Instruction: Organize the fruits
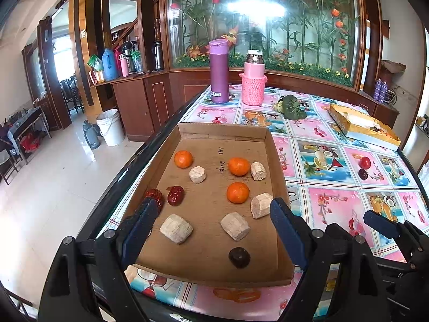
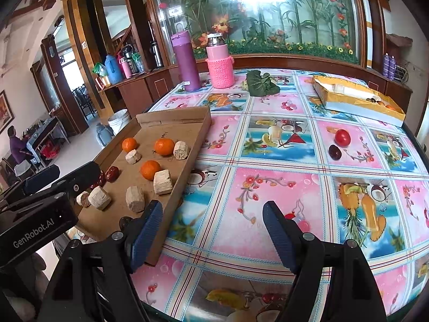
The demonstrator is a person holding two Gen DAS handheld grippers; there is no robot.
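The left gripper [image 1: 214, 230] hung spread wide and empty over the cardboard tray [image 1: 187, 131] — three oranges [image 1: 237, 192], pale chunks and red dates lay inside. The right gripper [image 2: 213, 230] gaped too, holding nothing above the tablecloth [image 2: 268, 187] — a tomato [image 2: 342, 137] and dark date [image 2: 334, 152] sat further right

Tray [image 1: 276, 166]: on your table's [image 2: 268, 177] left edge, oranges [image 1: 237, 192] inside
Tomato [image 2: 342, 137]: right of tray
Flasks [image 1: 219, 72]: behind tray
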